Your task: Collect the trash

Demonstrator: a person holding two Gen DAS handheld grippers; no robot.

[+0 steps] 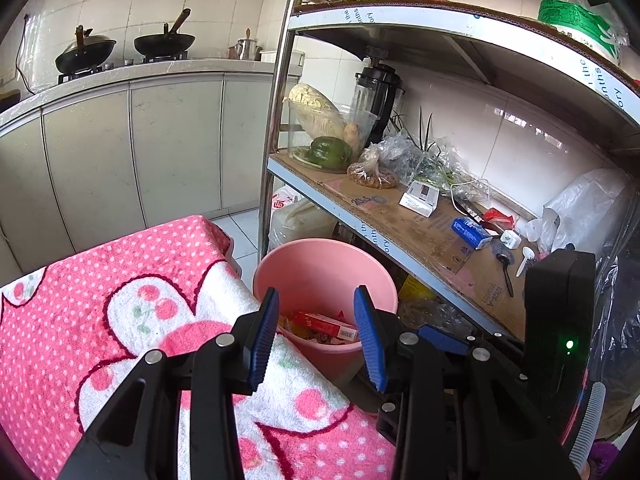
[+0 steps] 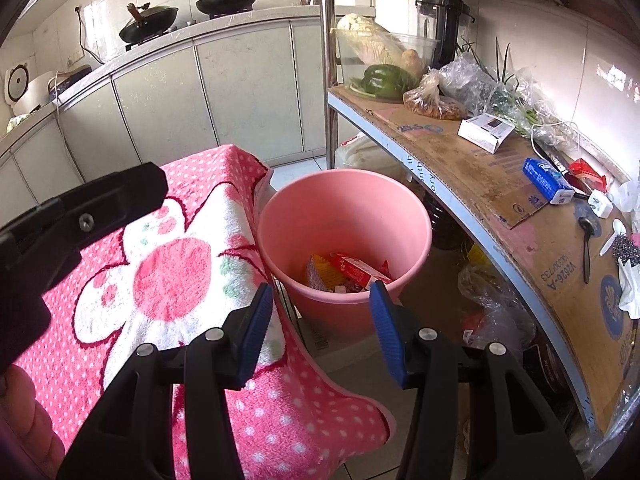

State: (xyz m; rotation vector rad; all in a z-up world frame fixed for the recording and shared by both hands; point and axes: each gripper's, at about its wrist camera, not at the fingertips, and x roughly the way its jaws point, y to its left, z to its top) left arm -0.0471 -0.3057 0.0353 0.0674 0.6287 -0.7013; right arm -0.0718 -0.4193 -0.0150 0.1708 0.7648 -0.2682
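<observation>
A metal shelf (image 2: 460,200) is covered with flat brown cardboard (image 2: 472,160), and on it stand a clear container with vegetables (image 2: 380,60), a black blender (image 2: 442,20), some plastic bags (image 2: 468,84), a white box (image 2: 486,132), a blue packet (image 2: 546,180) and a black spoon (image 2: 587,248). On the tiled floor (image 2: 360,372) beside the shelf stands a pink bucket (image 2: 344,208) with wrappers inside. Touching the bucket is a surface covered by a pink dotted towel (image 2: 180,280); nothing lies on it.

Smooth, matt pink plastic bucket (image 2: 344,216); beside it, a fluffy terry-cloth towel (image 2: 176,272), rough-napped. Above the bucket, the shelf (image 2: 460,160) wears stained, dull cardboard, its post (image 1: 280,100) shiny metal. Behind, glossy white tiles (image 1: 480,128).
</observation>
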